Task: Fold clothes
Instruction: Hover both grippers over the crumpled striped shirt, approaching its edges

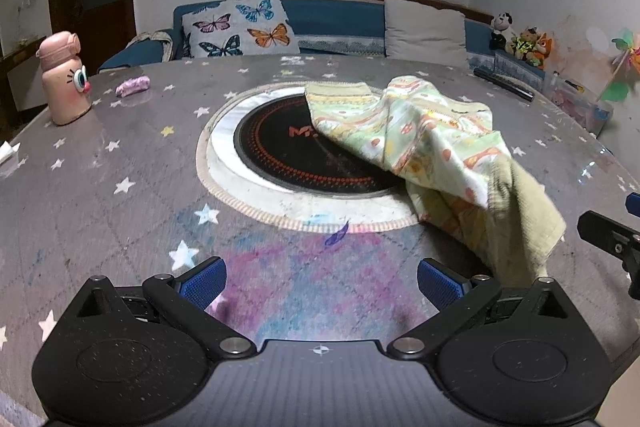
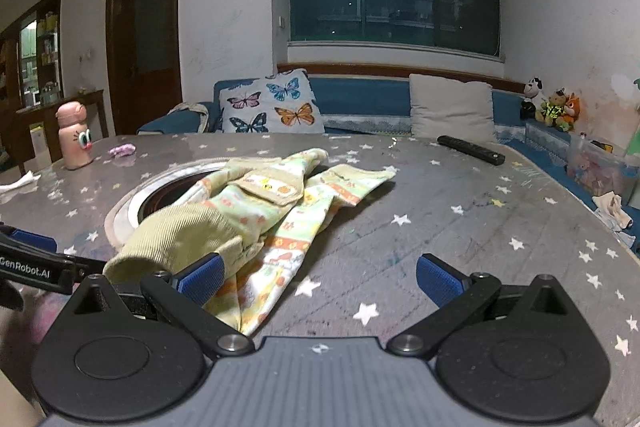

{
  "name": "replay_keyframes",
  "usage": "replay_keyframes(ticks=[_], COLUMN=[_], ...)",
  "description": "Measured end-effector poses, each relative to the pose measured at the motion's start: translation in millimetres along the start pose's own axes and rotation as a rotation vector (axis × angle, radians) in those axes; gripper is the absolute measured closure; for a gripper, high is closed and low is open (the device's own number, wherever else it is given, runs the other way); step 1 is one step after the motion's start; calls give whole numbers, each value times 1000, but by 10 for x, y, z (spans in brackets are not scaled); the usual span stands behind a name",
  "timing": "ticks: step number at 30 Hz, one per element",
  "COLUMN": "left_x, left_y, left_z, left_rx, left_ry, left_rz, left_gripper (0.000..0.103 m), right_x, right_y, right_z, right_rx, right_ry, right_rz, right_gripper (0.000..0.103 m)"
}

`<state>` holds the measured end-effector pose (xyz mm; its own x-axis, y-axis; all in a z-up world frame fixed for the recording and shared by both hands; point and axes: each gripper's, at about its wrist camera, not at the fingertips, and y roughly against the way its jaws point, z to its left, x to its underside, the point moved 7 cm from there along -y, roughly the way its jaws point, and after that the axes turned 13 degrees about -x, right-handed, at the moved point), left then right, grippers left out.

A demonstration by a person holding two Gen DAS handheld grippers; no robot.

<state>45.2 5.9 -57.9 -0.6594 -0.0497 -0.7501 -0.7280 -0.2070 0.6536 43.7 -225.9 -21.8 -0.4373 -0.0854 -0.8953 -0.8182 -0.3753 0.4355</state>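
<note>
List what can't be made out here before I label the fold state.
- Garment: type unclear in both views; crumpled, and its near edge is hidden behind the right hand-held gripper finger.
- Cooktop logo: left wrist view, covered by the cloth.
- Left hand-held gripper: open over bare table; the gap to the surface can't be judged.
- Remote: buttons too small, right wrist view.

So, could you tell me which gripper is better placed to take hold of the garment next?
Probably the right gripper: the patterned garment lies partly between its open fingers, while the left gripper faces bare tablecloth.
</note>
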Motion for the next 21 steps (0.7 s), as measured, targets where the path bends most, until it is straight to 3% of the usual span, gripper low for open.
replay_keyframes(ticks=[21], left_x=[78], left_y=[56], left_z=[-99], left_rx=[10], left_ry=[-17], left_rz=[1], left_gripper=[0], right_x=[227], right_y=[-13], right_z=[-22], right_rx=[-3], right_ry=[-22], right_rz=[60], right_gripper=[0])
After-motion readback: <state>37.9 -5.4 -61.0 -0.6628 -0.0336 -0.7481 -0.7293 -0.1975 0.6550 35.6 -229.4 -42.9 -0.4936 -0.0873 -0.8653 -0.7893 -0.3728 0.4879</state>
